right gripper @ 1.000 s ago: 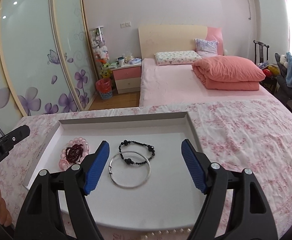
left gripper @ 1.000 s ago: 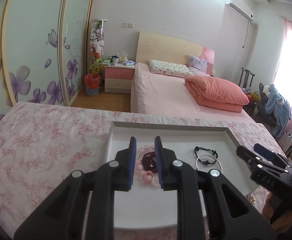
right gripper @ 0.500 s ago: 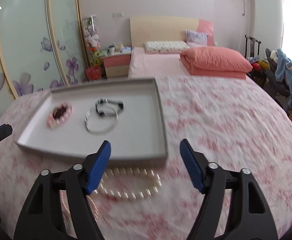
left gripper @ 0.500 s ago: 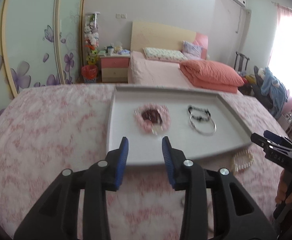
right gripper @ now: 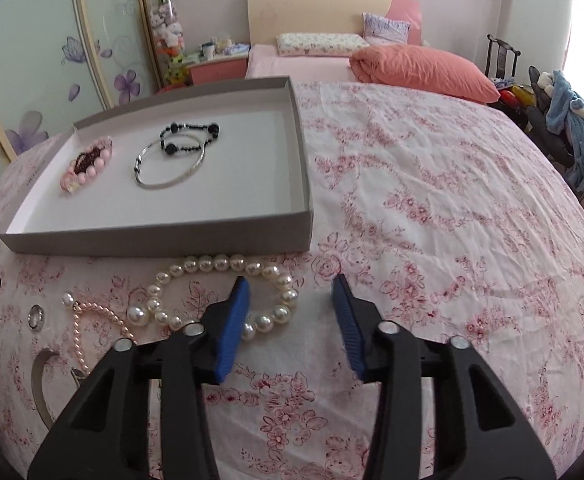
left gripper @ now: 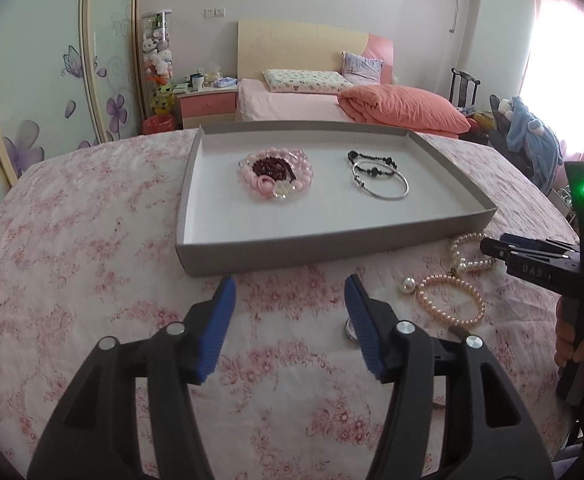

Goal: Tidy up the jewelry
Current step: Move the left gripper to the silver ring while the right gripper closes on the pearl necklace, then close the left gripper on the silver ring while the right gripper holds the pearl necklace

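Two beaded bracelets (left gripper: 276, 174), smooth metal bangle (left gripper: 380, 181), perhaps steel

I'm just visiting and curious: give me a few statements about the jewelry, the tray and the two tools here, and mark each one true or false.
1. The silver bangle lies inside the tray. True.
2. The white pearl bracelet is in the tray. False: it lies on the floral cloth in front of the tray.
3. The left tool grips a necklace. False: its jaws are open with nothing between them.
4. A small ring lies on the cloth. True.
5. The right tool holds the bangle. False: it is empty, beside the pearls.
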`<state>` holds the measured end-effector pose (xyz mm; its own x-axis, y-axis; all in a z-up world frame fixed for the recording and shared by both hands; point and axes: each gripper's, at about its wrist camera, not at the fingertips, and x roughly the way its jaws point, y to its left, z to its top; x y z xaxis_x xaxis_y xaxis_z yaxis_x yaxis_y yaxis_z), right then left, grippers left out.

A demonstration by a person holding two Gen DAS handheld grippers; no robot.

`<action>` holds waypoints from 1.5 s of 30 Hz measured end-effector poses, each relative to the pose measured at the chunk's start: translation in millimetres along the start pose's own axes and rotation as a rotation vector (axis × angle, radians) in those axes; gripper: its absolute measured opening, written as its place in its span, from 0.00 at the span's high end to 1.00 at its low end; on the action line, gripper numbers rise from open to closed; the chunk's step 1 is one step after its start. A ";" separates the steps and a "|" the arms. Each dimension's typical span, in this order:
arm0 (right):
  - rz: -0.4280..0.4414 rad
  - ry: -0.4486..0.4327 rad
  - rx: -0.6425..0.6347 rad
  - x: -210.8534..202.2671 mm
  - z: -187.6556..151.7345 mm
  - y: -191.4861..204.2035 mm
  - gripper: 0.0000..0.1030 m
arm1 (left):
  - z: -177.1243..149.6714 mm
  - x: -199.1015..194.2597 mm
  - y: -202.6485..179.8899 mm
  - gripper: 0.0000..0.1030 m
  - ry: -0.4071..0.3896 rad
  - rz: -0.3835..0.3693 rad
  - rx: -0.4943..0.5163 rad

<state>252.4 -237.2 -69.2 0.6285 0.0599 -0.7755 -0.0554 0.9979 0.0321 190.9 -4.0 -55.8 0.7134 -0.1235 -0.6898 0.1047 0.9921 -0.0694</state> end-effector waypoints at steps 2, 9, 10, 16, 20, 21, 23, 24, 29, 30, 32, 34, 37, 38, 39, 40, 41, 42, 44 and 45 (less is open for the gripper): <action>-0.004 -0.002 -0.008 -0.1 0.8 -0.4 0.75 | -1.0 1.6 -1.0 0.45 0.005 -0.001 0.006; -0.079 -0.005 0.020 -1.3 0.9 -13.7 0.85 | -5.8 5.7 -9.4 0.45 0.026 -0.019 0.049; -0.091 -0.005 0.031 -1.7 0.6 -18.0 0.85 | -6.2 6.2 -10.4 0.45 0.029 -0.022 0.054; -0.092 -0.004 0.047 -0.3 0.2 -24.6 0.87 | -9.9 13.6 -24.0 0.45 0.066 -0.044 0.110; -0.100 -0.004 0.035 -0.1 0.1 -22.8 0.87 | -11.5 22.3 -33.1 0.47 0.094 -0.057 0.131; -0.101 -0.004 0.034 0.1 0.8 -22.0 0.87 | -11.8 24.7 -35.8 0.49 0.104 -0.056 0.141; -0.100 -0.004 0.035 0.2 0.8 -21.6 0.87 | -13.0 28.9 -40.8 0.57 0.123 -0.046 0.158; -0.099 -0.004 0.036 0.3 0.7 -21.3 0.87 | -13.4 30.7 -41.9 0.61 0.132 -0.041 0.163; -0.100 -0.004 0.035 0.3 0.9 -21.3 0.87 | -14.2 34.1 -49.3 0.73 0.140 -0.035 0.183; -0.100 -0.004 0.035 0.3 0.8 -21.1 0.87 | -14.5 34.2 -49.7 0.78 0.139 -0.036 0.187; -0.100 -0.004 0.035 0.3 0.9 -21.3 0.87 | -15.0 34.0 -51.3 0.78 0.136 -0.017 0.193; -0.099 -0.004 0.036 0.3 1.0 -21.5 0.87 | -14.3 33.7 -47.8 0.78 0.135 -0.001 0.184; -0.092 -0.004 0.041 0.2 0.9 -21.4 0.87 | -11.2 34.6 -33.6 0.78 0.137 0.043 0.152; -0.089 -0.004 0.043 0.4 0.8 -21.0 0.87 | -9.9 34.9 -26.3 0.79 0.138 0.060 0.135; -0.086 -0.003 0.044 0.9 1.3 -22.1 0.87 | -9.1 34.5 -20.4 0.78 0.138 0.074 0.122; -0.082 -0.003 0.046 1.0 1.2 -22.7 0.87 | -8.0 34.6 -11.0 0.78 0.135 0.097 0.102; -0.079 -0.004 0.048 1.0 1.1 -23.0 0.87 | -7.1 34.6 -0.6 0.78 0.134 0.116 0.075; -0.077 -0.004 0.048 1.0 1.3 -23.8 0.87 | -6.7 34.0 6.0 0.78 0.133 0.119 0.052; -0.075 -0.004 0.048 1.1 1.3 -23.8 0.87 | -5.9 32.0 24.8 0.79 0.132 0.126 -0.024; -0.074 -0.004 0.044 1.1 1.1 -23.0 0.87 | -6.2 30.8 28.9 0.79 0.130 0.126 -0.042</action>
<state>255.2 -260.0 -70.2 0.6325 -0.0136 -0.7744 0.0254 0.9997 0.0031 211.6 21.0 -83.5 0.6230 0.0032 -0.7822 -0.0112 0.9999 -0.0049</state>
